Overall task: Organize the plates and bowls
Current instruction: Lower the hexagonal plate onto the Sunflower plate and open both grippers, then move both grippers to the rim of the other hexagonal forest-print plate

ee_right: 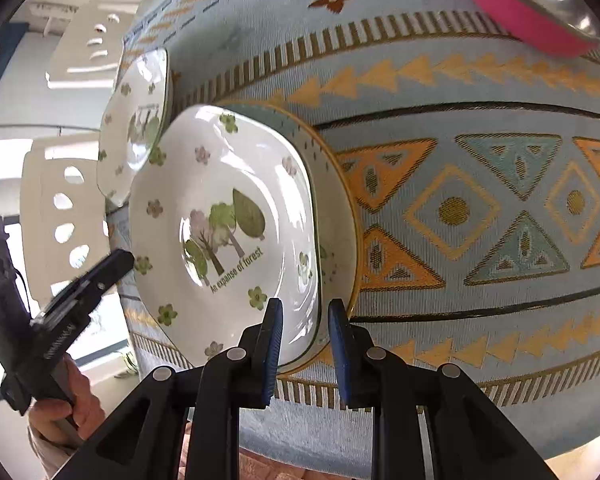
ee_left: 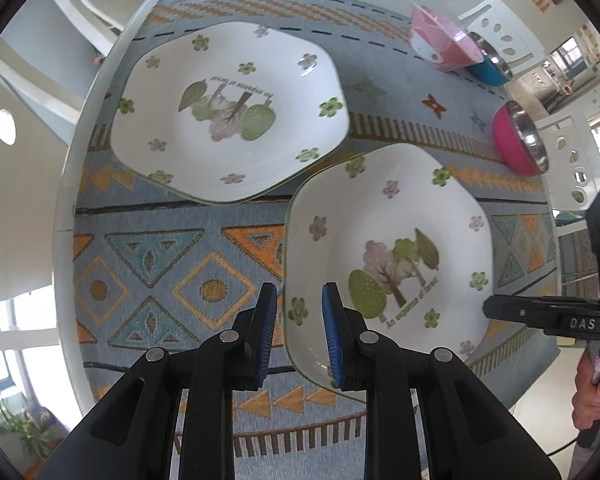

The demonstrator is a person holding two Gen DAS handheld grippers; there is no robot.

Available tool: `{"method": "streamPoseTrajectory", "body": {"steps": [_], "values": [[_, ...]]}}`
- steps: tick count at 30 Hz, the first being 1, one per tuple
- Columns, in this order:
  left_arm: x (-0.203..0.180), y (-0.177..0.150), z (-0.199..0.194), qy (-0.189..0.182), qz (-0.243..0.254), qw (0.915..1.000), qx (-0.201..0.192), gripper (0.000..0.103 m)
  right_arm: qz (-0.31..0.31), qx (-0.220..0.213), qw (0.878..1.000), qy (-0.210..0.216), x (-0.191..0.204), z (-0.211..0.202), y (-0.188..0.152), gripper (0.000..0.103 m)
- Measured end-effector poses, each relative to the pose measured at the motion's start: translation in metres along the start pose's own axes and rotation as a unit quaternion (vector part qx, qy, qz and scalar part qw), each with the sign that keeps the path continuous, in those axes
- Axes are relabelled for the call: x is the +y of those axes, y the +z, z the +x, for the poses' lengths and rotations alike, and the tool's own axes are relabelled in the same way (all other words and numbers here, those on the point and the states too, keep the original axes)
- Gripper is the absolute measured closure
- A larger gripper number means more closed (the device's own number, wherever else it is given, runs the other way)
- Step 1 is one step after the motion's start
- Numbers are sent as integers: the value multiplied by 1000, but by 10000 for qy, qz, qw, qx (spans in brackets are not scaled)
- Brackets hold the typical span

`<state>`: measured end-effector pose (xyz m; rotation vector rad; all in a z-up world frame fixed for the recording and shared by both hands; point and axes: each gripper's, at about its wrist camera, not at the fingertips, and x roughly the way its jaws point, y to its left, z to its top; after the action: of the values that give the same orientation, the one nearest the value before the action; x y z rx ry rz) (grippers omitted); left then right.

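A white flowered plate (ee_left: 380,208) (ee_right: 228,184) lies on top of a round gold-rimmed plate (ee_right: 340,232) on the patterned cloth. My left gripper (ee_left: 299,320) is shut on the plate's left rim, one blue pad outside the rim and one inside. My right gripper (ee_right: 306,332) straddles the opposite rim, which passes between its pads with a small gap on each side. A second flowered plate (ee_left: 228,112) (ee_right: 136,120) lies flat further back, just touching the first.
A pink steel-lined bowl (ee_left: 516,140) (ee_right: 532,12), a pink cartoon bowl (ee_left: 444,40) and a blue bowl (ee_left: 488,64) stand at the far right of the cloth. White chairs (ee_right: 64,200) surround the table. A hand (ee_right: 68,396) holds the other gripper's handle.
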<state>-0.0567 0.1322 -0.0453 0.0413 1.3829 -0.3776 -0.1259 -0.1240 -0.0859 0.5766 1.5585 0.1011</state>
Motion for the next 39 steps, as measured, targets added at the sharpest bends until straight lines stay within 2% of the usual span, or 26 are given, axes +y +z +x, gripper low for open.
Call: {"method": "streamPoseTrajectory", "body": {"steps": [6,10,17,28,30,35,39], "values": [[-4,0,18,-74,18,9996,267,81,114,-39,9999,75,-2,5,-3,81],[-19,-2,20,218,294,9990,254,79,182,-119,9998,31,-5,5,-6,81],[-22,0,21,299,336,9985,300,79,145,-149,9997,-135,0,1,-4,81],[-51,-1,30,978,861,9909,352,76,122,-35,9989,-458,19,9,-1,81],[-53,-2,32,943,892,9910,326,76,124,-36,9986,-508,22,10,0,81],[-32,7,18,335,495,9979,250,73,-39,-119,9974,-705,32,-2,5,81],[-17,24,0,457,376,9982,40,73,-144,-416,9970,-640,44,-30,17,81]]}}
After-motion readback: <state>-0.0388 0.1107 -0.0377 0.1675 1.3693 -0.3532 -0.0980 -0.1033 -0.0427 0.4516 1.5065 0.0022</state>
